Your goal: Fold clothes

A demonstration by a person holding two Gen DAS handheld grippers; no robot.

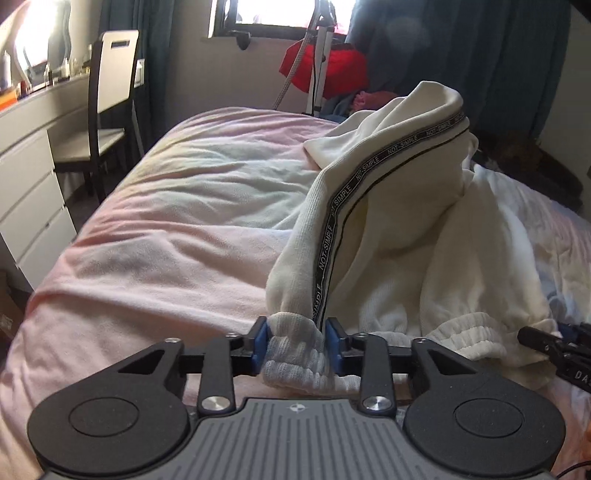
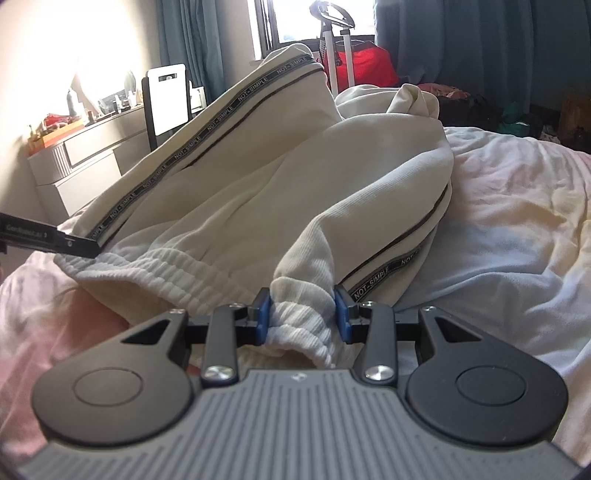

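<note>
My left gripper (image 1: 296,345) was squeezed tight on one ribbed cuff (image 1: 295,354) of the cream pants (image 1: 399,229); my right gripper (image 2: 303,317) was squeezed tight on the other cuff (image 2: 303,314); the pants lay in a lumpy heap on the pink and white bedspread (image 1: 177,221), with a black stripe (image 1: 369,173) that said NOT-SIMPLE running up each leg; past the bed stood a chair (image 1: 110,107) beside white drawers (image 1: 29,195); far back, something red (image 1: 328,70) hung under the bright window (image 1: 266,14).
</note>
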